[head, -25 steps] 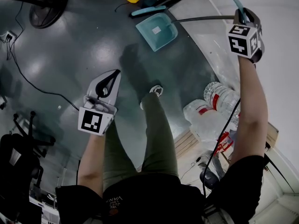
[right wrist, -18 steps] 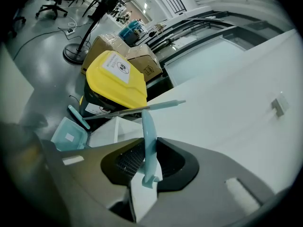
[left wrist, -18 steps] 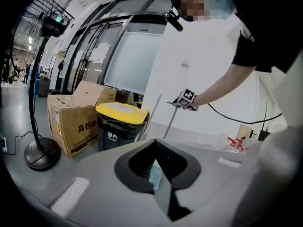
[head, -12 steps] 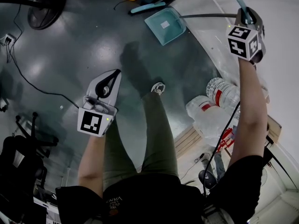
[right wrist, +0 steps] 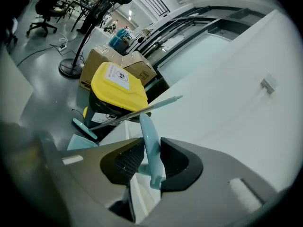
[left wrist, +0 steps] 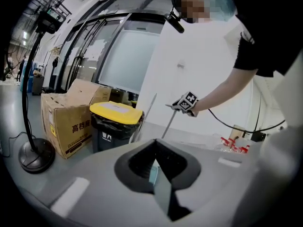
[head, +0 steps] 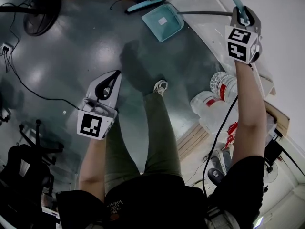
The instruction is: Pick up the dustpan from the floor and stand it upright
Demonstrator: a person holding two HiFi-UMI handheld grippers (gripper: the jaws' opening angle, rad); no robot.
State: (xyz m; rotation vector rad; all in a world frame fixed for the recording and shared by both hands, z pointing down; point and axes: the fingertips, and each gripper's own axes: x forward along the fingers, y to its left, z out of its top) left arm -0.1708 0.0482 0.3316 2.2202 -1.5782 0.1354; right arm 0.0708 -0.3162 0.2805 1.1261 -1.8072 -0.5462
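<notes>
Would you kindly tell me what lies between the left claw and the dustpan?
Nothing: in the head view, only bare grey floor, darkened by the person's shadow, stretches between the left claw and the dustpan.

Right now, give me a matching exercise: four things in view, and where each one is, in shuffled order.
1 teal plastic dustpan
2 yellow plastic lid
3 brown cardboard box
4 clear plastic bottles

a on the black bin
b pan on the grey floor at the white wall's foot
c on the floor, right of the person's leg
d between the bin and the black stand's round base

Pairs: 1-b, 2-a, 3-d, 4-c
</notes>
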